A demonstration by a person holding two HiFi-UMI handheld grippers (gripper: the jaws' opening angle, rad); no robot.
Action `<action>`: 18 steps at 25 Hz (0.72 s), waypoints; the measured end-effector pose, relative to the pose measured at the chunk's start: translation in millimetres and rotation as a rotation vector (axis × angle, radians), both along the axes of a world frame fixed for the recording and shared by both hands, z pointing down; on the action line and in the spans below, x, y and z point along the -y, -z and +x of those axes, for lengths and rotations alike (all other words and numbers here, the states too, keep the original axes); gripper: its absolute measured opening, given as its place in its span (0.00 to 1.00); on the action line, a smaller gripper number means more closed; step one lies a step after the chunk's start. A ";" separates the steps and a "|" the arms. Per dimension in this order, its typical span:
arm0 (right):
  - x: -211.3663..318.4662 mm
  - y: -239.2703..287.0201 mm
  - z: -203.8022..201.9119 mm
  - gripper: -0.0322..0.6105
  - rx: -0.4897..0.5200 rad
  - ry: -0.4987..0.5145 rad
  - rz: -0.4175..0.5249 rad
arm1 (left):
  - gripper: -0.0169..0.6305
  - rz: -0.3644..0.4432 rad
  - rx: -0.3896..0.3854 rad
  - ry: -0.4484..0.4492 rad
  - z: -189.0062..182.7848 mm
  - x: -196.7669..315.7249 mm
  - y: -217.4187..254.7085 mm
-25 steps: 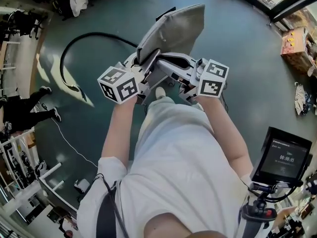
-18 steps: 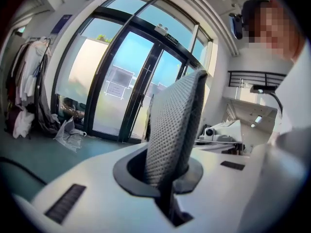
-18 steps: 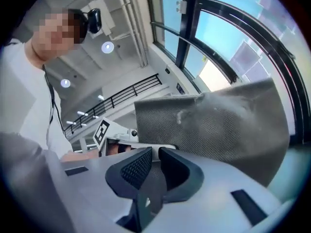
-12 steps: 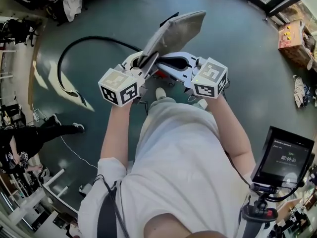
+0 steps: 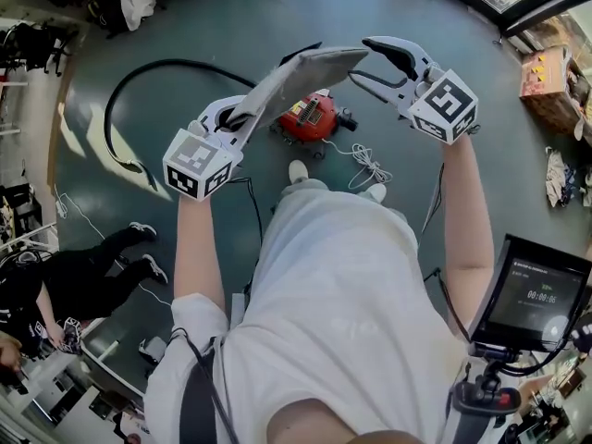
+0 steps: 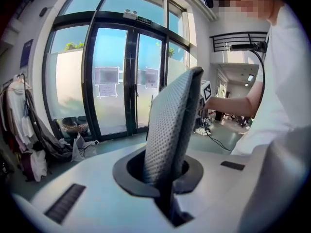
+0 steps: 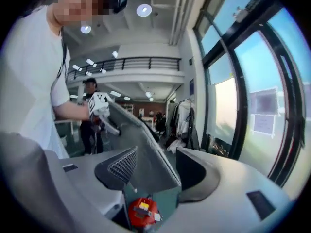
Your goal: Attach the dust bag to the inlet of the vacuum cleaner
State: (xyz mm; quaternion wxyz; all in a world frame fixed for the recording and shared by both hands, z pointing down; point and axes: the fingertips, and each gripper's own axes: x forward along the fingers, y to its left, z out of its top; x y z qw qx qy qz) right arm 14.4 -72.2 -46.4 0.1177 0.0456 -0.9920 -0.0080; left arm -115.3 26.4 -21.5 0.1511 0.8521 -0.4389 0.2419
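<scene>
A person [image 5: 342,294] is holding a grey dust bag [image 5: 296,77] up between two grippers, above a red vacuum cleaner [image 5: 310,118] that is sitting on the dark green floor [image 5: 185,26], with the bag well apart from it. In the head view, the left gripper [image 5: 236,118], at 9 o'clock of the vacuum cleaner, is pinching the bag's near end, its fingers pressed tight on the mesh fabric. The right gripper [image 5: 375,66], at 2 o'clock, has just been opening its fingers. They are standing spread with the bag's far edge between them, unclamped. A white cord [image 5: 365,166] is lying at 4 o'clock of the vacuum cleaner, and a black hose [image 5: 139,77] is curving across the floor at 10 o'clock.
</scene>
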 end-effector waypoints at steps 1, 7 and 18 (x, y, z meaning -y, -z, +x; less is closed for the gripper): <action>-1.2 -12.4 -4.8 0.41 -0.096 0.052 0.050 | 0.05 0.001 0.006 -0.008 0.6 -1.0 -0.2; 0.4 -56.3 -32.7 0.41 -0.335 0.158 0.237 | 0.05 -0.024 0.062 -0.114 7.7 -12.3 -6.0; -18.8 -89.0 -20.4 0.08 -0.550 0.262 0.181 | 0.05 -0.057 -0.061 -0.074 2.7 -22.3 -14.8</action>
